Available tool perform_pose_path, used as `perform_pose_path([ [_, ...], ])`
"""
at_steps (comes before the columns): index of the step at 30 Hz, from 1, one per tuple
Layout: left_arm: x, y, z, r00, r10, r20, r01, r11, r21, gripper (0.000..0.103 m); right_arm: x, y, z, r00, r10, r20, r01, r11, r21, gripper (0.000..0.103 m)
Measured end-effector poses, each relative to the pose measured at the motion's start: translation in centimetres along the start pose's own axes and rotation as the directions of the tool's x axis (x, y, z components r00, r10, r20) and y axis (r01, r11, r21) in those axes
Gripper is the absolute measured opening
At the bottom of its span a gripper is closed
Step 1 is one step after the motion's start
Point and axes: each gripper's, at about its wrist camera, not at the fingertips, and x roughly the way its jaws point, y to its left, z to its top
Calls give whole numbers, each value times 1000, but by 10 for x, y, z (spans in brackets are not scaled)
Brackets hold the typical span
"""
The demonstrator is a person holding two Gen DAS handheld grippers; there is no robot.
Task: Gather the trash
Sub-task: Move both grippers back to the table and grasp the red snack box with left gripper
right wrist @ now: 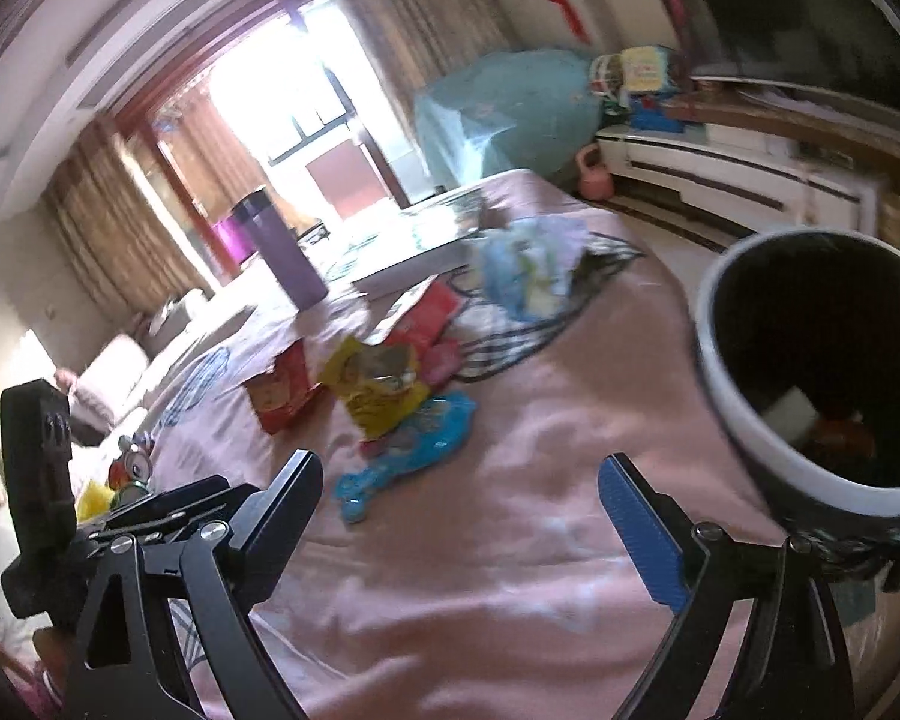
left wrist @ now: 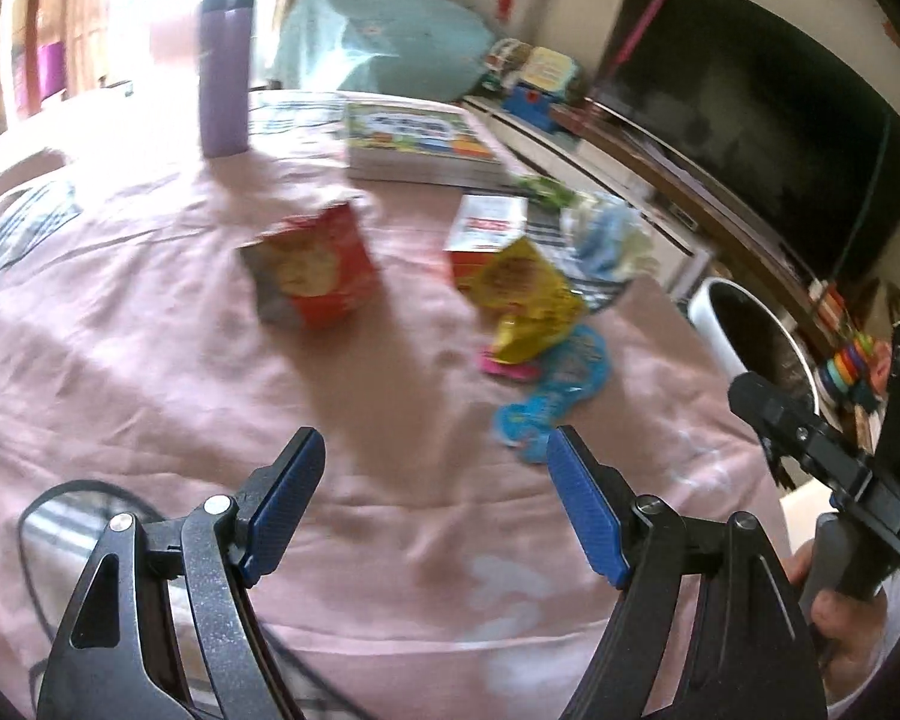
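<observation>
Wrappers lie scattered over the pink cloth (left wrist: 150,372) that covers the desk. A red snack bag (left wrist: 315,267) stands crumpled near the middle. Off to its right, a yellow wrapper (left wrist: 525,294) rests partly on a blue wrapper (left wrist: 549,396), with a scrap of pink showing between them. Behind the yellow one sits a red and white packet (left wrist: 486,228), and further right a bundle of pale blue and white plastic (left wrist: 603,237) is heaped on a checked cloth.

Both pairs of tongs hang above the desk with nothing in them. The left tongs (left wrist: 435,507) have their blue pads wide apart, and the blue wrapper lies just beyond the right-hand pad. The right tongs (right wrist: 459,516) are spread just as wide, pointing toward the same pile from the side.

A white bin (right wrist: 810,372) with a dark inside stands beside the desk edge, close to the right tongs; some rubbish is already at its bottom. At the far end, a purple flask (left wrist: 225,69) stands upright near a stack of picture books (left wrist: 420,141).
</observation>
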Motion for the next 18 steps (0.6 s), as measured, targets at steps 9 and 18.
perform_pose_path([
  [9, 1, 49, 13, 999, 32, 15, -30, 996, -79, 79, 32, 36, 4, 999, 15, -48, -17, 999, -50, 94],
  [18, 29, 77, 43, 1000, 19, 10, -18, 992, -129, 79, 62, 44, 16, 996, 20, -84, -24, 999, -43, 94],
])
